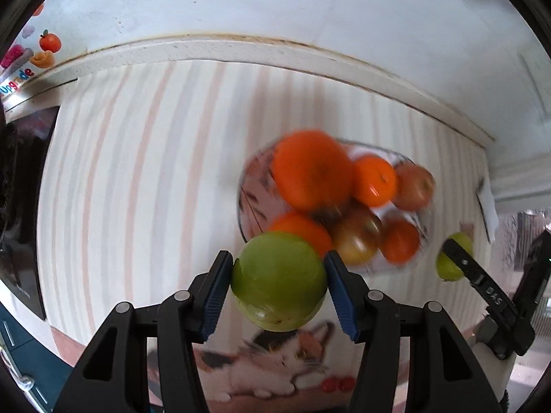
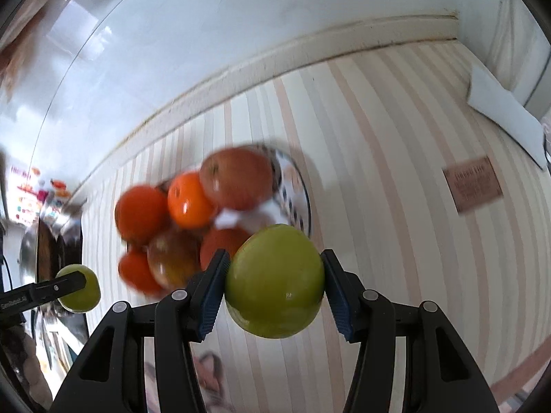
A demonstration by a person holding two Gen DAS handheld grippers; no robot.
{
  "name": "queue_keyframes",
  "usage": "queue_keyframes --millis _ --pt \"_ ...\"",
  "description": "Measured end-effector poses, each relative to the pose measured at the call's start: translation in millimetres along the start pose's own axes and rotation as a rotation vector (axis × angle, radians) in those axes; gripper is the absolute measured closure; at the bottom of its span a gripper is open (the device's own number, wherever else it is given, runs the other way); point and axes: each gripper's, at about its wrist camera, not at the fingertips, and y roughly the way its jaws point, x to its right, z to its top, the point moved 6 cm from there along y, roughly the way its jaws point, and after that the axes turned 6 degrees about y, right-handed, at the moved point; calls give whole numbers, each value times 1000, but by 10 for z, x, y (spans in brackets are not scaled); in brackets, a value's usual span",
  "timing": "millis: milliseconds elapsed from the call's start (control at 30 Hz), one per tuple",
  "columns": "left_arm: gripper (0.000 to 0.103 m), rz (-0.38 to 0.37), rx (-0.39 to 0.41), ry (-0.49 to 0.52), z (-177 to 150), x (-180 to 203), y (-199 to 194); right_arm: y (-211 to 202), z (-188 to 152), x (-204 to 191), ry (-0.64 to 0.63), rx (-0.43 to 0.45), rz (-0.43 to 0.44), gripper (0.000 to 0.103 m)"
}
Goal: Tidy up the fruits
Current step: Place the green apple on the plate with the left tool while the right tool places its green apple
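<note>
Left hand-held gripper (image 1: 278,284): pinching green apple (image 1: 279,280).
Right hand-held gripper (image 2: 273,284): pinching second apple (image 2: 274,280).
Plate (image 1: 253,186): far of both, left one nearer.

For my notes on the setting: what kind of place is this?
Probably a home kitchen table: a striped tablecloth with a cat picture, a patterned plate of fruit, and colourful fridge magnets.

Two green apples (image 1: 279,280) (image 2: 275,280) held aloft near a plate (image 1: 249,186) piled with oranges (image 1: 311,168).

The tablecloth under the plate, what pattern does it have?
Pale stripes on the tablecloth, clearest in the right wrist view.
</note>
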Motion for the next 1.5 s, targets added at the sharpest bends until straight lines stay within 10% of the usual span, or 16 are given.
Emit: queue_keyframes --millis 1200,1500 --pt "50 -126 -97 -140 338 -233 489 501 205 -272 -36 -64 -61 33" --pt "48 -42 -23 -88 269 -148 122 264 142 -412 -97 -58 -120 7"
